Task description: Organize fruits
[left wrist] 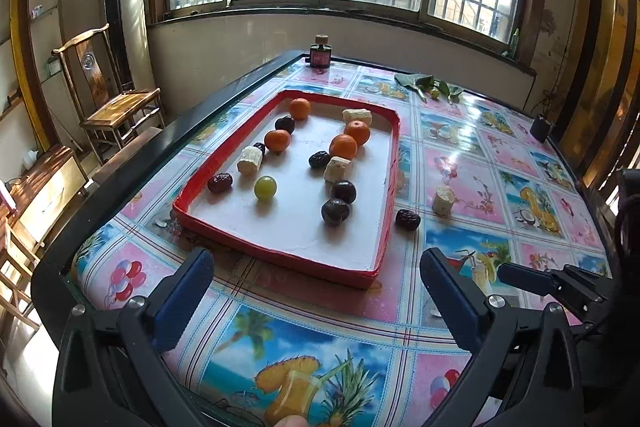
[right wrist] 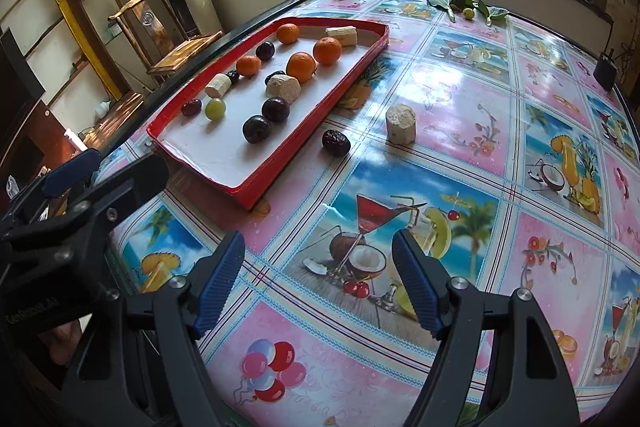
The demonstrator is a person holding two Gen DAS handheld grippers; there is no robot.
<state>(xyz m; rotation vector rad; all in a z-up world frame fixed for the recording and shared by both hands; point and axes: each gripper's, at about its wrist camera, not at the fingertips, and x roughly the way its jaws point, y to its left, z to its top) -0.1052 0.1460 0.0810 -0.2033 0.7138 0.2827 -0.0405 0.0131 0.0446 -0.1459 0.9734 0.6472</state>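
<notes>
Beside the red-rimmed tray [right wrist: 352, 83], a dark date [right wrist: 336, 143] and a cane piece [right wrist: 400, 125] are seen; both the left gripper [left wrist: 316, 291] and right gripper [right wrist: 319, 279] are held spread, empty

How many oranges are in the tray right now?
4, all in the tray's far half: far-left corner, left side, and two touching on the right. None seems hidden.

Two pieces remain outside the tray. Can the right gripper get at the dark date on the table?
Probably yes. The right gripper is open and empty, and only bare tablecloth lies between it and the date, which sits clear of the tray.
</notes>
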